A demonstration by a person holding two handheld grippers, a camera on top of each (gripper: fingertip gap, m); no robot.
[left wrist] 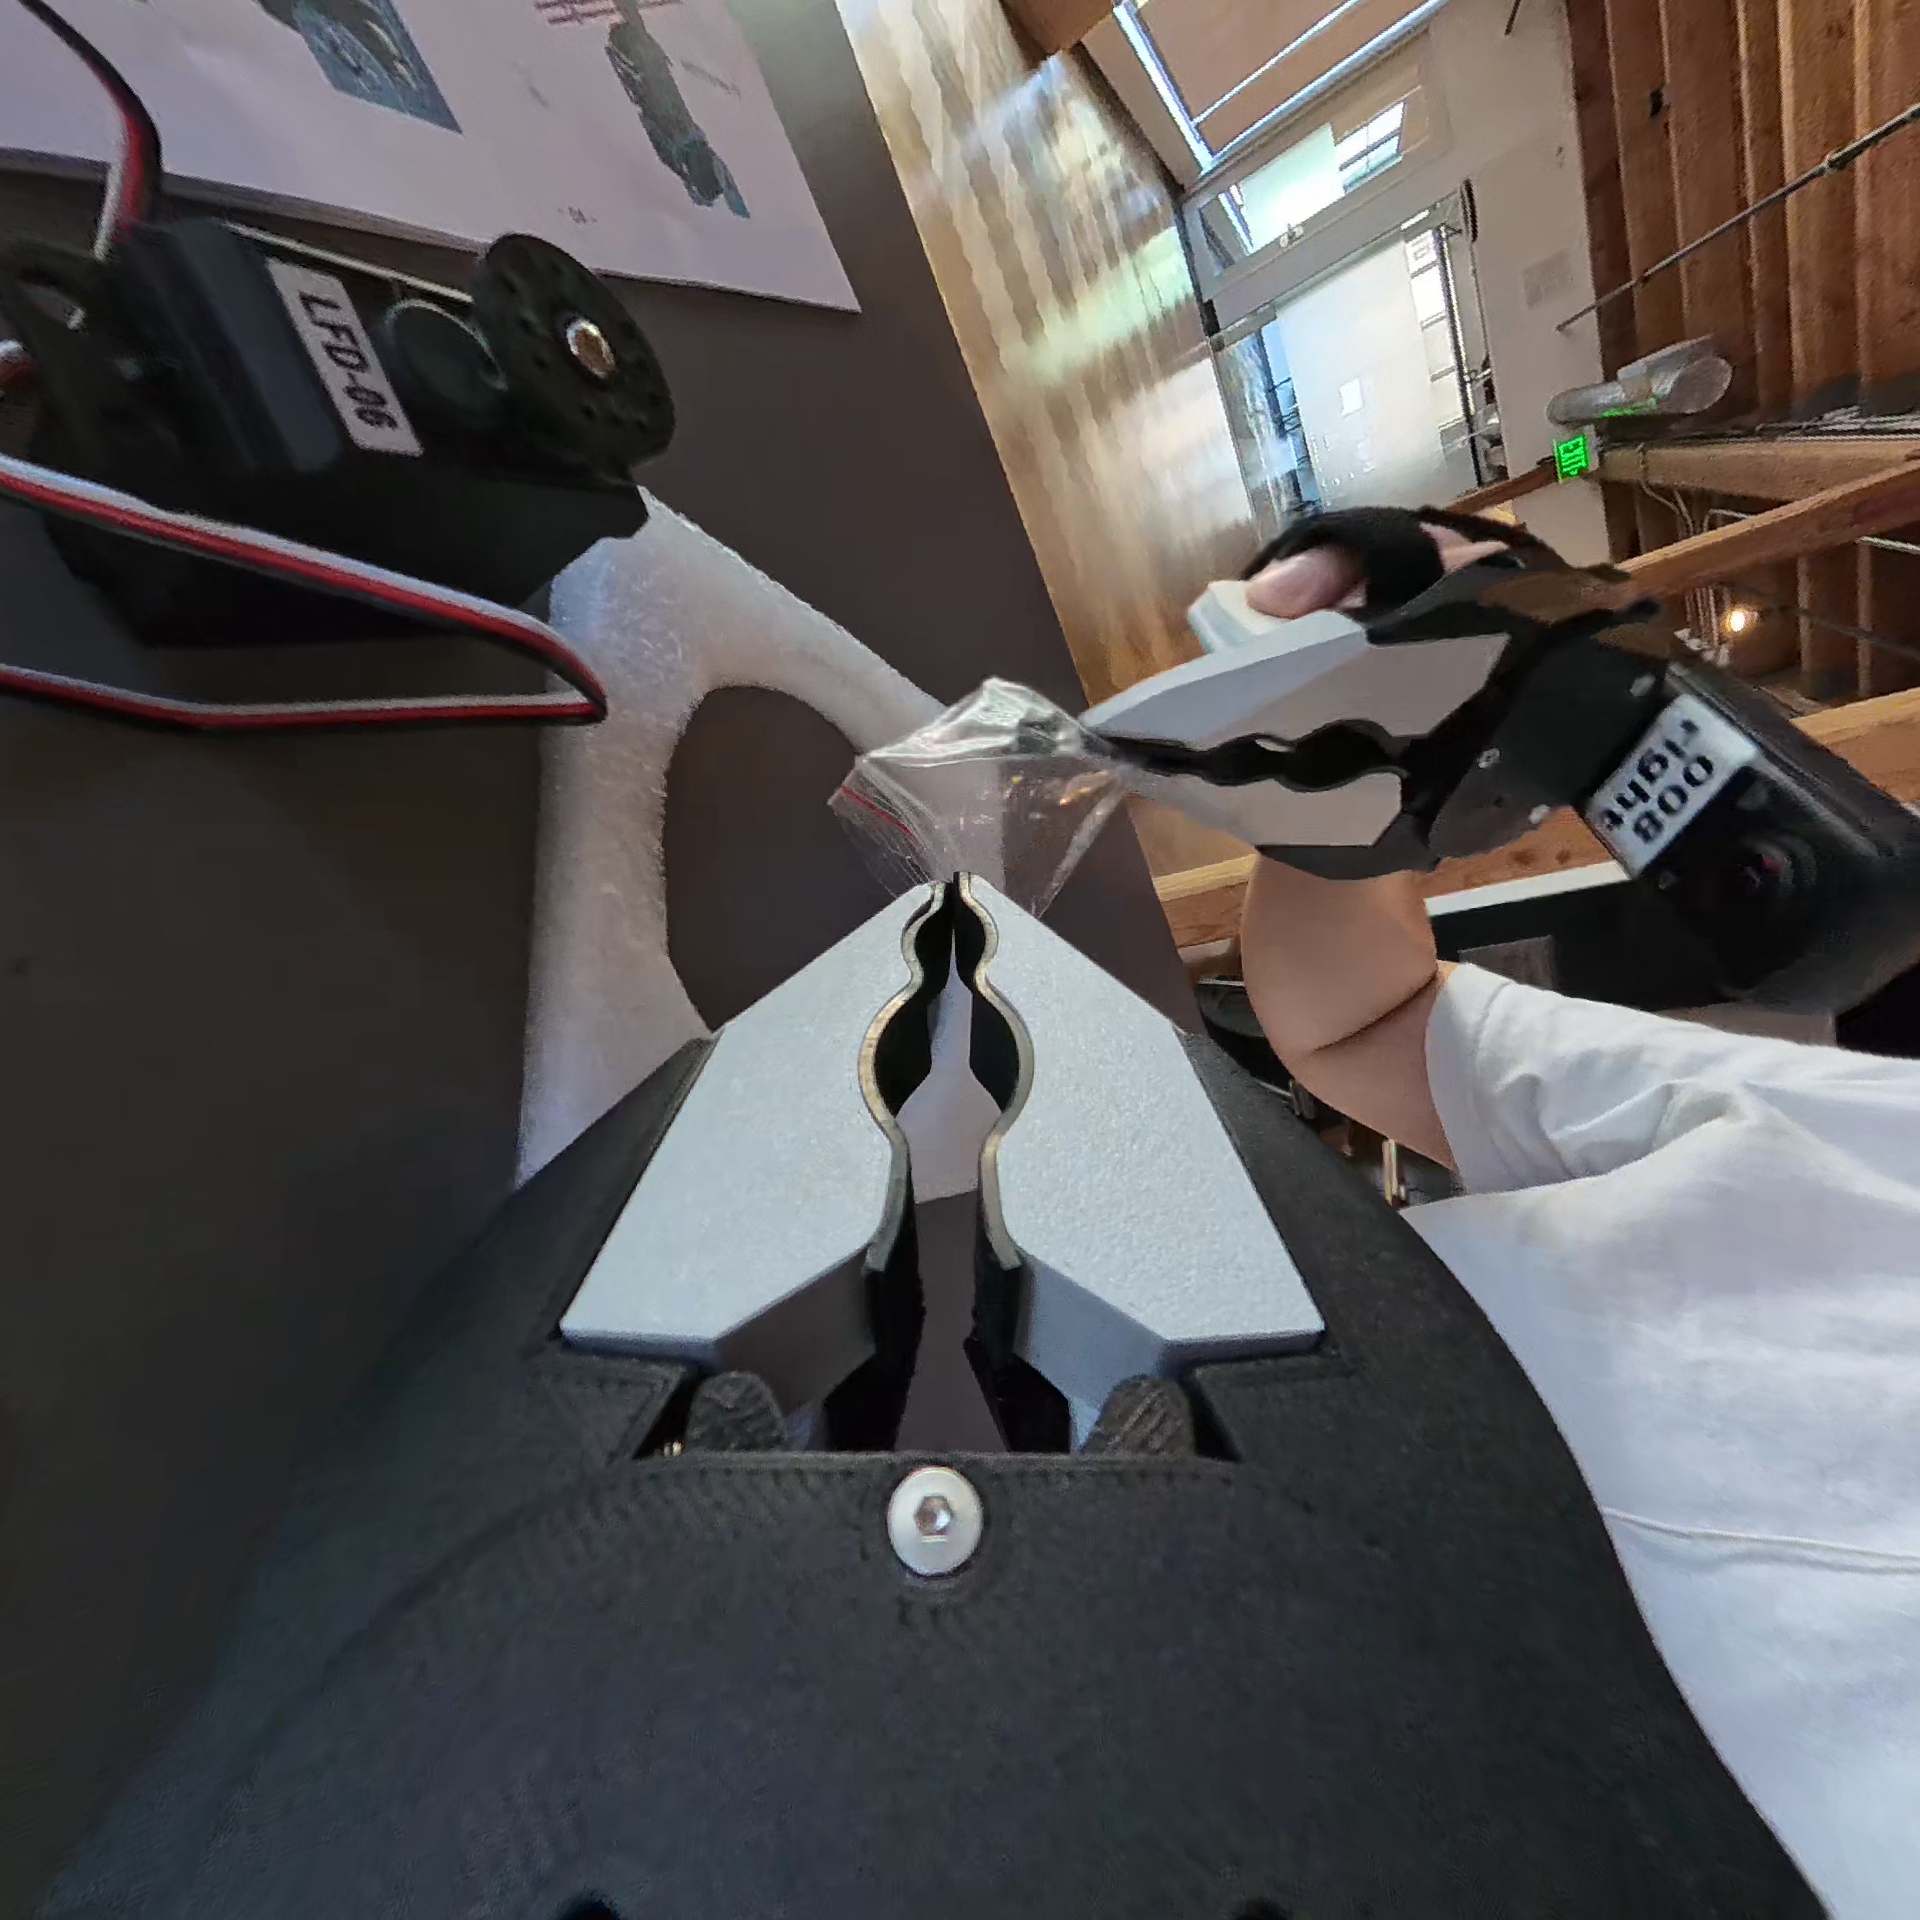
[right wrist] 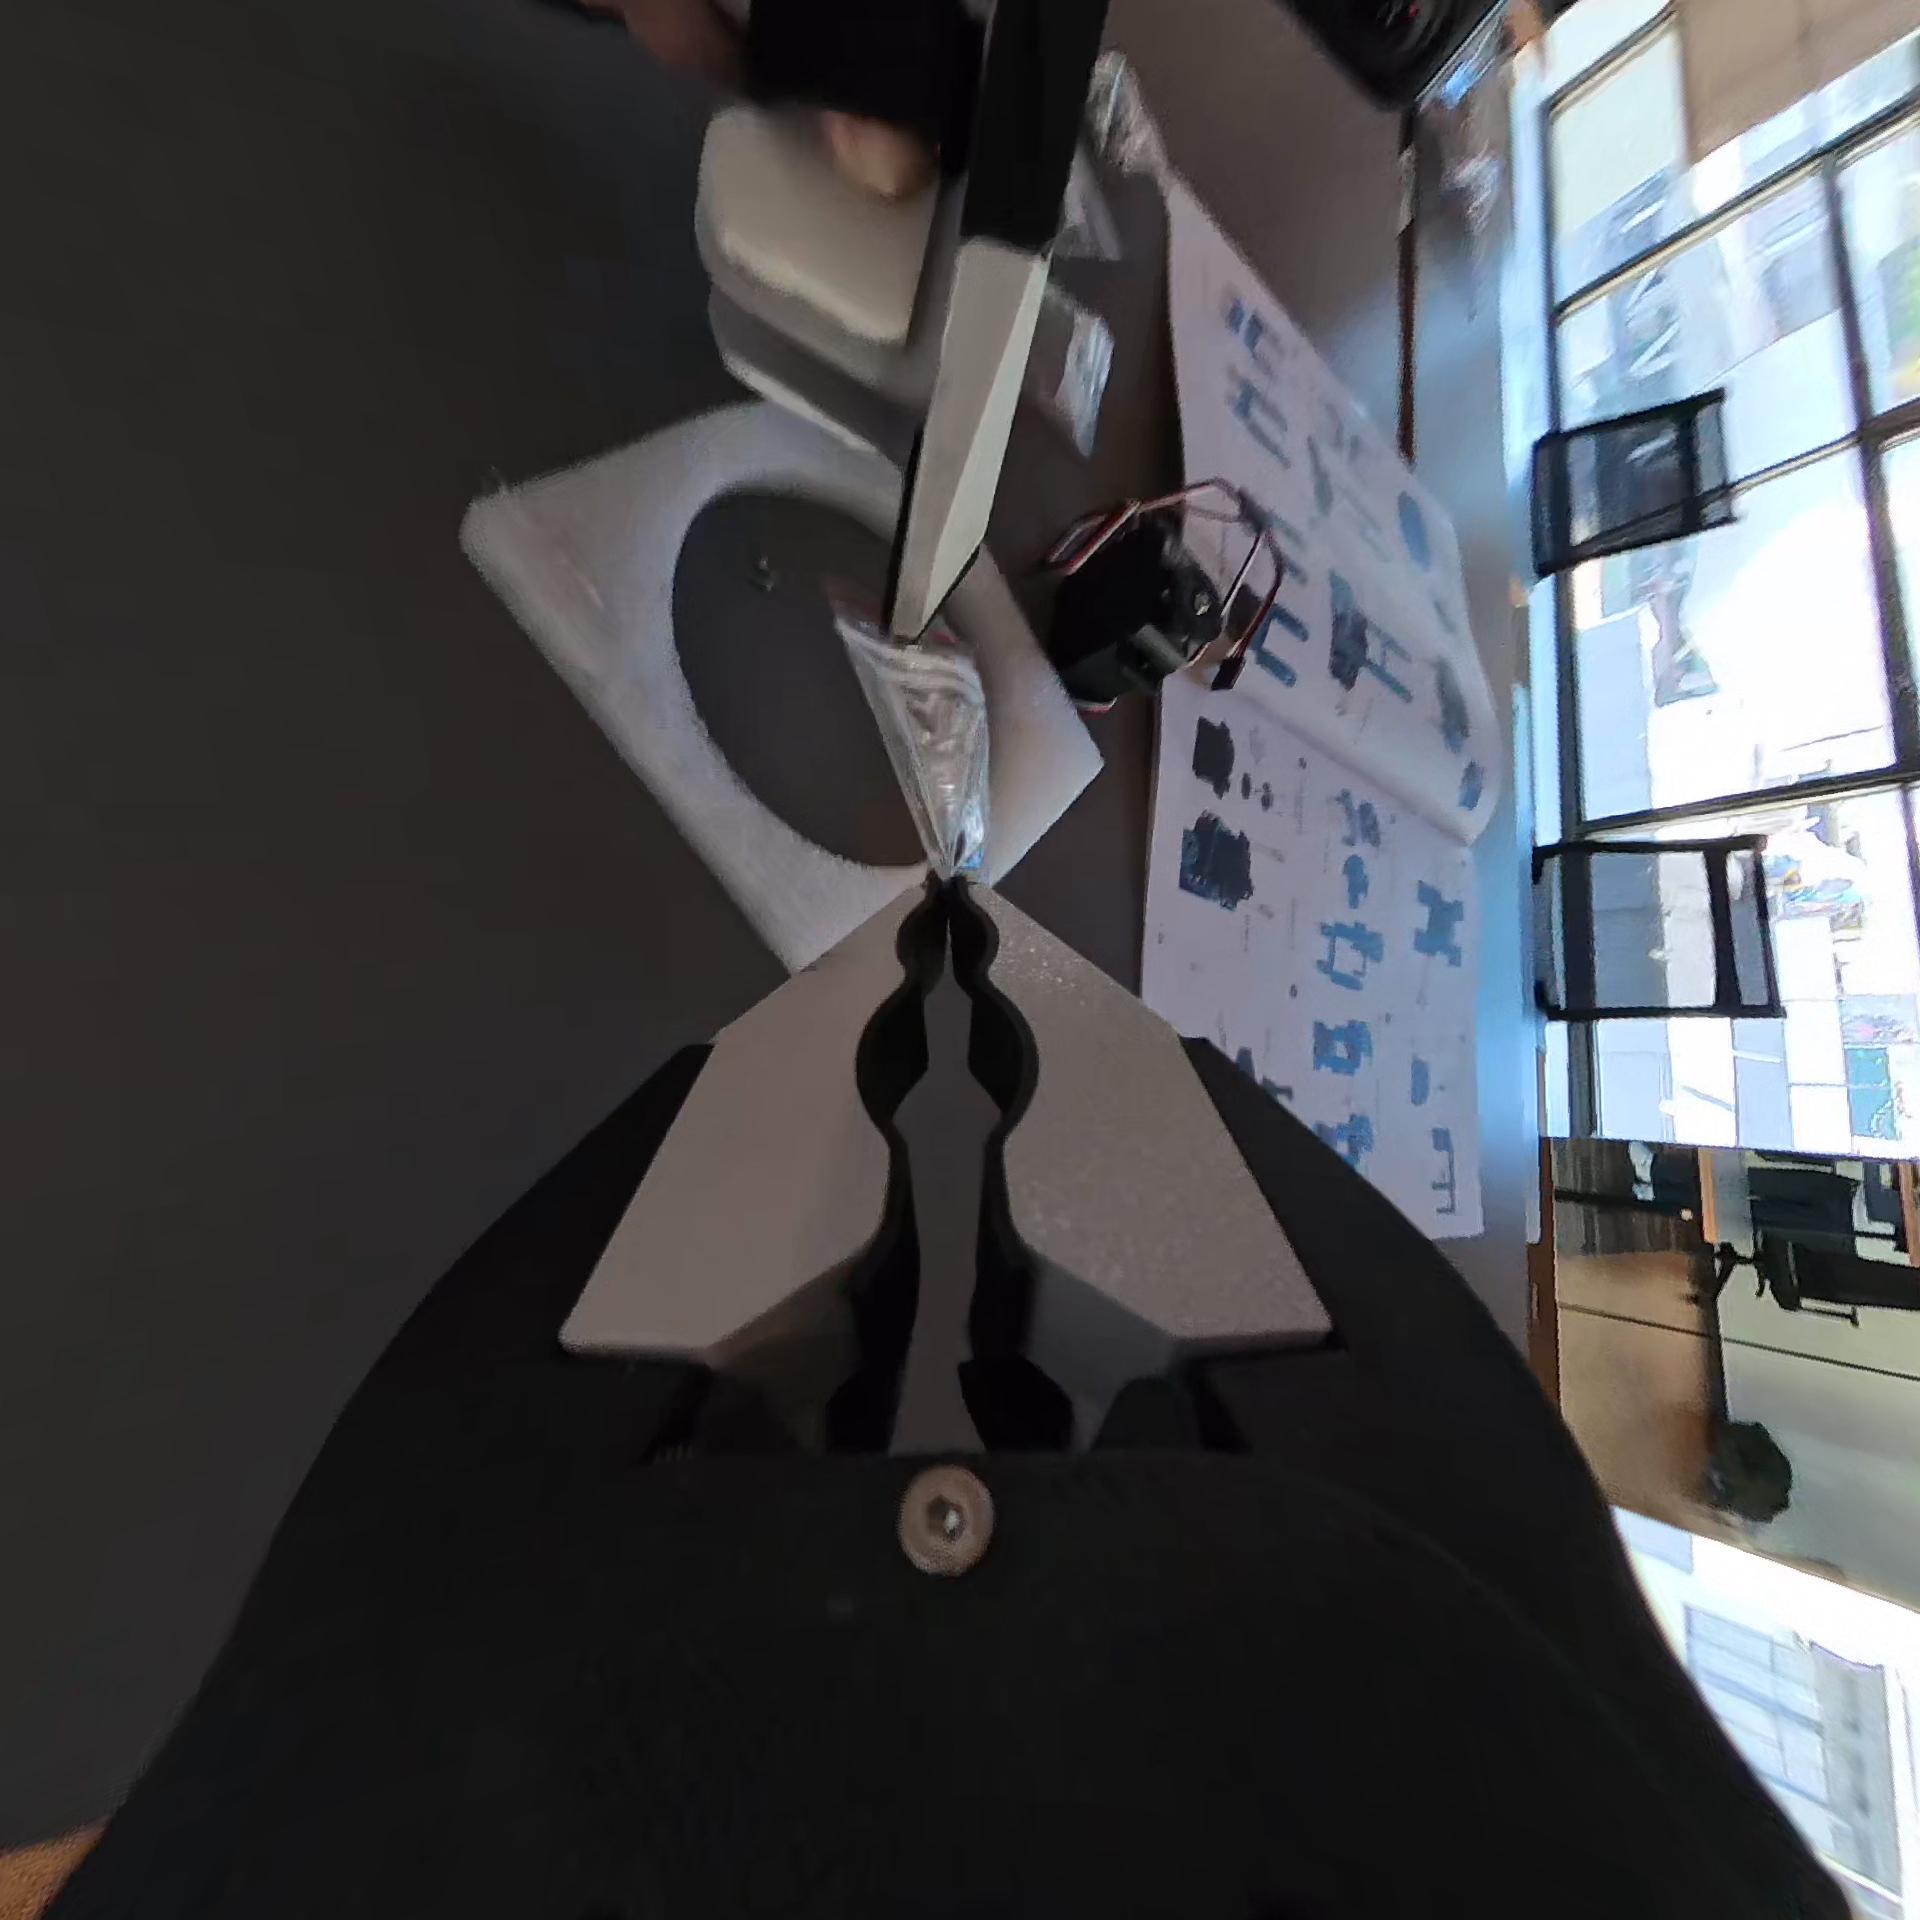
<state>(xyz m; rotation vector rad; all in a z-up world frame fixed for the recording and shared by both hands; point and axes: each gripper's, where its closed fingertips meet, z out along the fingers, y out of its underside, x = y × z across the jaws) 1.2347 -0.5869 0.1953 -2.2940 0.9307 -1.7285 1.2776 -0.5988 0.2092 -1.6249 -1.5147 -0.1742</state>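
Note:
A small clear plastic zip bag with a red strip hangs in the air, stretched between both grippers. My left gripper is shut on one corner of the bag. My right gripper is shut on another corner of the bag. In the left wrist view the right gripper comes in from the right and pinches the bag's upper edge. In the right wrist view the left gripper reaches down from above onto the bag's far end. Small parts show dimly inside the bag.
A white foam frame with a round cut-out lies on the dark table. A black servo motor with red, white and black wires sits beside it. A printed sheet with pictures of parts lies next to the servo. About 6 cm separates my left fingertips from my right.

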